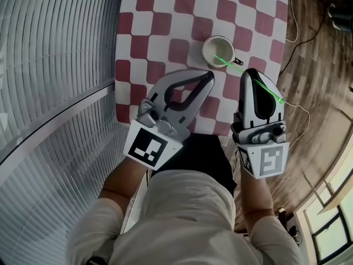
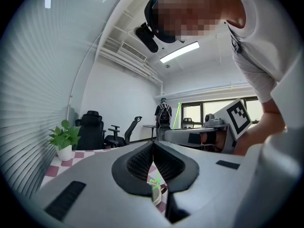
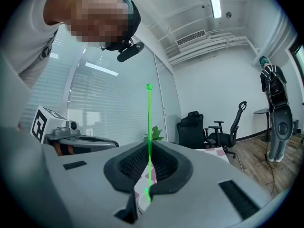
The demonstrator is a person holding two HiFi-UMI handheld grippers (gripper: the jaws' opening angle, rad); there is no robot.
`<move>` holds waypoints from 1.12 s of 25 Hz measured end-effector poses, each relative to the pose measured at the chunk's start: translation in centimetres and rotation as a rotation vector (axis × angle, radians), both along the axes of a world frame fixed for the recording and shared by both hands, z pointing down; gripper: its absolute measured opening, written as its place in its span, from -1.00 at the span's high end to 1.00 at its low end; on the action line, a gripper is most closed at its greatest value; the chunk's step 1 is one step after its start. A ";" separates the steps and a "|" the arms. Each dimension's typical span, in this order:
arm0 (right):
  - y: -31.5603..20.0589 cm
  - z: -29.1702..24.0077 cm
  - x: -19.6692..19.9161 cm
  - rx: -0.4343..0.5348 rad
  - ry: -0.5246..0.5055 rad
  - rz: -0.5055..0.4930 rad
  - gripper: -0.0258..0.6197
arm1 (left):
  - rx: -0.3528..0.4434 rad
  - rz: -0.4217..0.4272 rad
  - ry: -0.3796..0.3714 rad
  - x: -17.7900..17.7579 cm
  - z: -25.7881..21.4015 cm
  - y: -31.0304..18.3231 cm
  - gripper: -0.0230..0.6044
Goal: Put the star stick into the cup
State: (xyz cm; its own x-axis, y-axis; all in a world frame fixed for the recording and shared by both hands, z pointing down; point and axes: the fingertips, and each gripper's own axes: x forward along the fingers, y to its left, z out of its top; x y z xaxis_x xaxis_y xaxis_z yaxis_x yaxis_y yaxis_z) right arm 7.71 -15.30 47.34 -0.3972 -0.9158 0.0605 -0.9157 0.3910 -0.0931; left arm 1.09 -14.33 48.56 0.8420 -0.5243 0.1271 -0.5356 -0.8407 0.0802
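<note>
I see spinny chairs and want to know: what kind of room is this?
Most likely an office. There are black swivel chairs, slatted blinds along one side, and a long strip light on the ceiling.

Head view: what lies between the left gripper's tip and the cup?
Nothing. The head view shows only a short stretch of bare checkered cloth between the left gripper and the cup.

Checkered table [image 1: 160, 22], wooden floor [image 1: 315, 65], office chairs [image 3: 192, 127]
</note>
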 end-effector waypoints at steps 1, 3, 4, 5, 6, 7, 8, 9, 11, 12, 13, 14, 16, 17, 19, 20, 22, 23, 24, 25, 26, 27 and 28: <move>-0.1 0.3 0.0 -0.004 -0.003 0.001 0.80 | -0.002 -0.001 0.000 0.0 0.3 -0.1 0.82; -0.2 0.8 -0.1 -0.011 -0.008 0.002 0.80 | -0.006 -0.002 -0.002 0.0 0.9 -0.3 0.82; -0.3 1.1 -0.1 -0.015 -0.011 0.002 0.80 | -0.009 -0.002 -0.004 -0.1 1.2 -0.4 0.82; -0.4 1.2 -0.2 -0.018 -0.014 0.002 0.80 | -0.013 -0.003 -0.006 -0.1 1.5 -0.5 0.82; -0.5 1.3 -0.2 -0.021 -0.017 0.001 0.80 | -0.018 -0.004 -0.009 -0.2 1.6 -0.6 0.82; -0.7 1.4 -0.2 -0.024 -0.021 0.002 0.80 | -0.021 -0.006 -0.011 -0.2 1.7 -0.8 0.82; -0.8 1.4 -0.2 -0.025 -0.025 0.003 0.80 | -0.023 -0.007 -0.011 -0.2 1.7 -0.9 0.82; -1.0 1.5 -0.2 -0.028 -0.030 0.004 0.80 | -0.024 -0.009 -0.010 -0.3 1.7 -1.1 0.82; -1.3 1.8 -0.2 -0.033 -0.039 0.008 0.80 | -0.025 -0.012 -0.008 -0.3 1.9 -1.4 0.82; -1.5 1.9 -0.2 -0.036 -0.044 0.011 0.80 | -0.026 -0.012 -0.008 -0.3 2.0 -1.5 0.82; -1.7 1.9 -0.1 -0.039 -0.047 0.013 0.80 | -0.029 -0.014 -0.009 -0.3 2.0 -1.6 0.82; -2.1 1.7 -0.1 -0.041 -0.050 0.014 0.80 | -0.032 -0.015 -0.010 -0.2 2.0 -1.7 0.82; -2.7 1.4 -0.1 -0.043 -0.056 0.015 0.80 | -0.035 -0.015 -0.013 -0.1 2.0 -1.9 0.82; -2.9 1.5 0.0 -0.045 -0.061 0.015 0.80 | -0.036 -0.014 -0.014 0.0 2.2 -2.0 0.82; -3.2 2.1 0.3 -0.055 -0.073 0.017 0.80 | -0.039 -0.013 -0.018 0.3 2.7 -2.3 0.82; -3.3 2.5 0.4 -0.060 -0.080 0.018 0.80 | -0.042 -0.013 -0.021 0.4 3.0 -2.4 0.82; -3.3 3.1 0.6 -0.075 -0.099 0.021 0.80 | -0.045 -0.013 -0.028 0.5 3.5 -2.6 0.82; -3.2 3.4 0.7 -0.084 -0.111 0.023 0.80 | -0.047 -0.013 -0.031 0.5 3.5 -2.7 0.82; -3.1 3.5 0.9 -0.092 -0.123 0.027 0.80 | -0.048 -0.013 -0.034 0.5 3.4 -2.9 0.82; -3.1 3.4 1.1 -0.099 -0.135 0.030 0.80 | -0.049 -0.014 -0.036 0.6 3.1 -3.0 0.82; -3.1 3.2 1.3 -0.104 -0.146 0.032 0.80 | -0.049 -0.015 -0.038 0.7 2.7 -3.2 0.82; -3.2 2.9 1.5 -0.108 -0.154 0.034 0.80 | -0.050 -0.016 -0.040 0.9 2.3 -3.4 0.82; -3.3 2.6 1.7 -0.111 -0.161 0.036 0.80 | -0.051 -0.016 -0.042 1.1 2.1 -3.5 0.82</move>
